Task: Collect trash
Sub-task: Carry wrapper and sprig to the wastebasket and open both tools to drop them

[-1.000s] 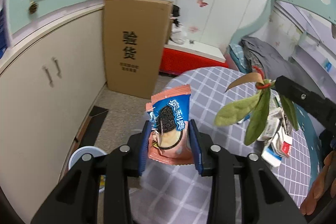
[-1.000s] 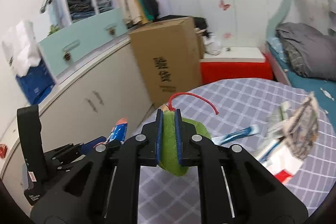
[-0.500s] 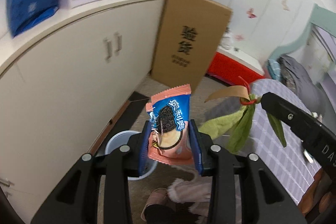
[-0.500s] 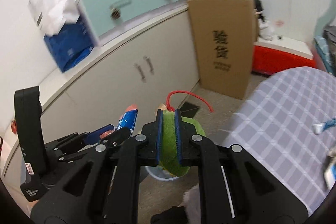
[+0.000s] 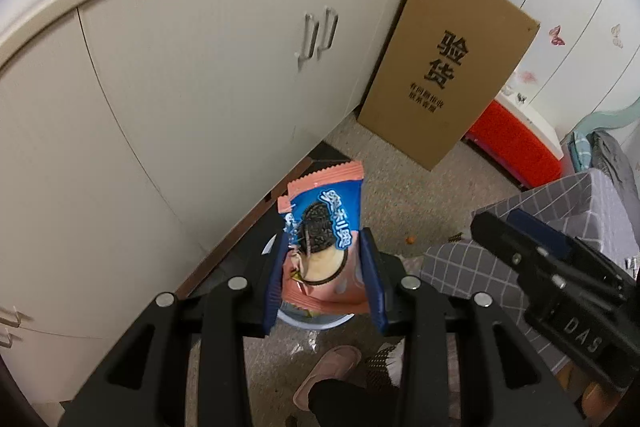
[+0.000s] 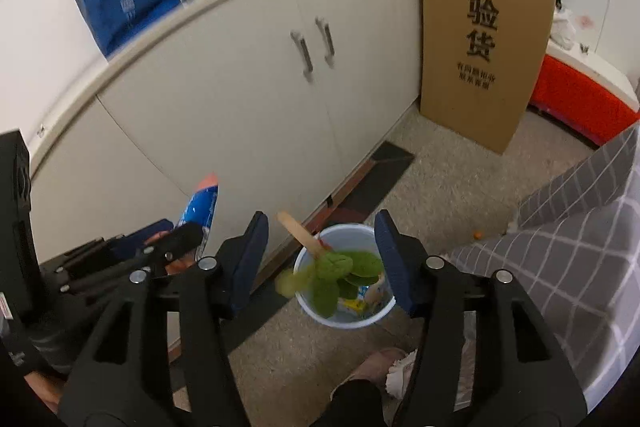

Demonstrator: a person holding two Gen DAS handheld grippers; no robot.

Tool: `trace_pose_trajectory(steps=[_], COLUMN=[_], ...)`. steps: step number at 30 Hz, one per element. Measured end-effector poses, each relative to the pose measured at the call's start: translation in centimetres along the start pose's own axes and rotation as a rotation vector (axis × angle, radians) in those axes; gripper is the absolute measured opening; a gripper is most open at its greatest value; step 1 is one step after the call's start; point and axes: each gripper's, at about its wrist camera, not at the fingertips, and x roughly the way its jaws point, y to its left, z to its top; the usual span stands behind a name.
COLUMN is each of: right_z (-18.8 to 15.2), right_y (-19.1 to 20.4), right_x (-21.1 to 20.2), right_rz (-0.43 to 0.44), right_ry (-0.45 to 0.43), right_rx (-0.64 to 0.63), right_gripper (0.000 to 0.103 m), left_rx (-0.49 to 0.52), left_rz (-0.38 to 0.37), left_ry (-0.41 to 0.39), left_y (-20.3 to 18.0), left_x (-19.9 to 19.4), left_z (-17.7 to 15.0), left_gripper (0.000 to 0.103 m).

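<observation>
Upright pink-and-blue cookie wrapper (crinkled) clamped in left claw; right claw agape.

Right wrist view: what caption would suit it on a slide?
Open right claw above the bin, leaves dropping in; left claw alongside holds a wrapper.

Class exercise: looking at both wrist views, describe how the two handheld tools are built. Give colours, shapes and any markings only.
Both match. The left tool and right tool each have matte black, angular arms with cut-out openings, silver round bolt heads at the joints, and two flat blue ribbed fingers. White "DAS" lettering marks the right tool's body, seen from the left wrist view. No cables or sleeves show.
</observation>
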Motion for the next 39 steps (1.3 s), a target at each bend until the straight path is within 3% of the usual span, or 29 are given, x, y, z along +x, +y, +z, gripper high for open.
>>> trace_pose_trajectory(steps=[9,21,24,25,26,39], right_z=[-1.0,-0.4,-0.3,-0.2,-0.2,-0.7], right_y=[-0.9,-2.1,-2.5,-2.7,-2.7,-3.4], right_x=[0.1,-2.9,-3.5,-3.7,-3.8,-6.4], right_rz=[-0.036,-0.061,-0.062,-0.061,-0.06,-0.063], right_ry=[0.015,-0.114,-0.134,-0.135,-0.136,-0.147], right_rx=[0.028,0.069,0.089,0.092,0.095,0.116], right_gripper=[0.059,0.064,0.065,0.065,0.065,0.066], left_rx=[0.024,0.051,0.034,0.029,0.029,0.018], left_rz=[-0.025,-0.037,-0.047,-0.041,-0.036,-0.051], left_ry=[0.041,0.021,-0.006,-0.01,-0.013,-0.017], left_y=[-1.4,-3.4,-3.7,-3.8,-3.8,-4.6], left_x=[2.0,1.4,1.1,1.1,1.1,-1.9], left_z=[-0.5,0.7,1.3,1.4,1.5,0.3], left_gripper=[0.035,0.036,0.051,0.069,0.077,0.077])
